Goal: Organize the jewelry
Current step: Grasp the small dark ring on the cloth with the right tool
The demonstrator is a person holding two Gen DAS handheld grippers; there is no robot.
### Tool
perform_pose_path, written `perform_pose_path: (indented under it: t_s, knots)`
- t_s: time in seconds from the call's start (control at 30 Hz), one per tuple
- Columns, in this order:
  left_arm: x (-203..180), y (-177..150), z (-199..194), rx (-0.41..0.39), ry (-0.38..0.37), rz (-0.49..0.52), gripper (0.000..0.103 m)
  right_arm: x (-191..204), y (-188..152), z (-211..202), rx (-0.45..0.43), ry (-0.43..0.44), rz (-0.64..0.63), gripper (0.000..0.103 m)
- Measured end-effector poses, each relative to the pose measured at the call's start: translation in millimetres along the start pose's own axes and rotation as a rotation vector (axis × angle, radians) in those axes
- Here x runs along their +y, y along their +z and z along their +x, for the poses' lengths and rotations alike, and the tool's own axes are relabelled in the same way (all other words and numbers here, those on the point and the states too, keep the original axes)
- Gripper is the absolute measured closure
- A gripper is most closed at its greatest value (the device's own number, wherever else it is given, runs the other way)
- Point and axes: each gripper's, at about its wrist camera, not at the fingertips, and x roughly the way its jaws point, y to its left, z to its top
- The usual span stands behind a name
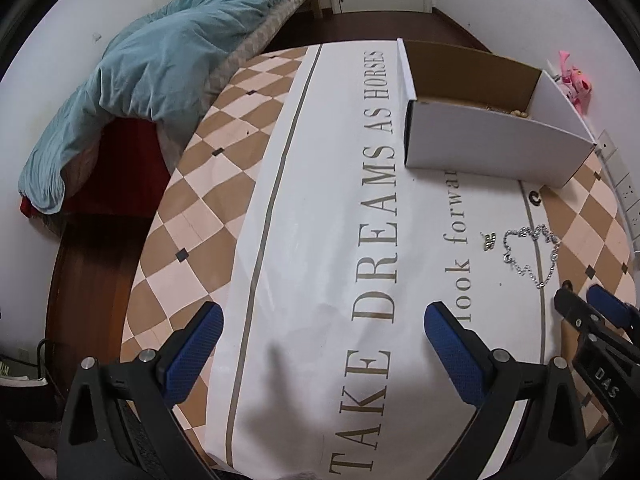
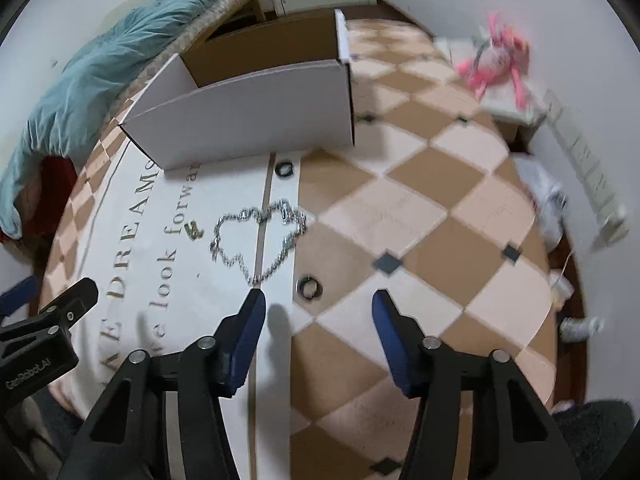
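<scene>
A silver chain necklace [image 2: 256, 240] lies looped on the tablecloth; it also shows in the left wrist view [image 1: 530, 254]. A small gold charm [image 2: 194, 232] lies left of it, also seen in the left wrist view [image 1: 489, 241]. A dark ring [image 2: 285, 169] lies near the box, and a silver ring [image 2: 308, 286] lies just ahead of my right gripper [image 2: 318, 308], which is open and empty. The white cardboard box [image 1: 492, 148] holds some jewelry [image 1: 516, 112]; the box also shows in the right wrist view [image 2: 256, 116]. My left gripper [image 1: 322, 320] is open and empty over the cloth.
A bed with a teal blanket [image 1: 160, 68] stands left of the table. A pink toy [image 2: 496, 60] lies on a box at the right. A power strip [image 2: 588, 176] runs along the right wall. The table's edge curves close on the right.
</scene>
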Motion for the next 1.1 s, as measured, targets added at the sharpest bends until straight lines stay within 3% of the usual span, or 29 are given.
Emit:
perform_pose_path:
  t_s: [0.07,0.1,0.27,0.53,0.57,0.63,0.67,0.73,0.77,0.83,0.97,1.1]
  knots:
    - [-1,2,2,0.002,0.002,0.003,0.0,4,1,2,-0.019,-0.035,-0.026,0.075]
    - [-3,2,2,0.004,0.0,0.007,0.0,5,2,2,-0.025,-0.044,-0.036,0.092]
    - [-13,10,7,0.01,-0.033,0.016,0.0,-11,3,-4,-0.032,-0.013,0.032,0.091]
    - [-49,36,14,0.011,-0.198,0.026,0.002,-36,10,-11,-0.038,-0.022,0.106,0.091]
    - [-54,37,15,0.009,-0.213,0.039,0.006,-39,11,-11,-0.038,-0.025,0.113,0.091]
    - [-64,39,16,0.009,-0.225,0.063,0.031,-43,11,-10,-0.034,-0.028,0.122,0.091]
    - [-69,39,18,0.017,-0.236,0.075,0.034,-45,11,-10,-0.033,-0.029,0.126,0.091]
    - [-76,38,21,0.025,-0.256,0.091,0.058,-47,11,-10,-0.033,-0.033,0.127,0.091]
    - [-79,38,23,0.028,-0.261,0.101,0.063,-48,12,-10,-0.033,-0.036,0.127,0.091]
    - [-84,36,27,0.036,-0.272,0.122,0.083,-49,12,-11,-0.033,-0.042,0.128,0.091]
    - [-87,36,25,0.006,-0.271,0.142,0.096,-53,12,-12,-0.033,-0.049,0.134,0.091]
    - [-85,37,21,-0.011,-0.28,0.138,0.099,-53,13,-19,-0.047,-0.044,0.138,0.091]
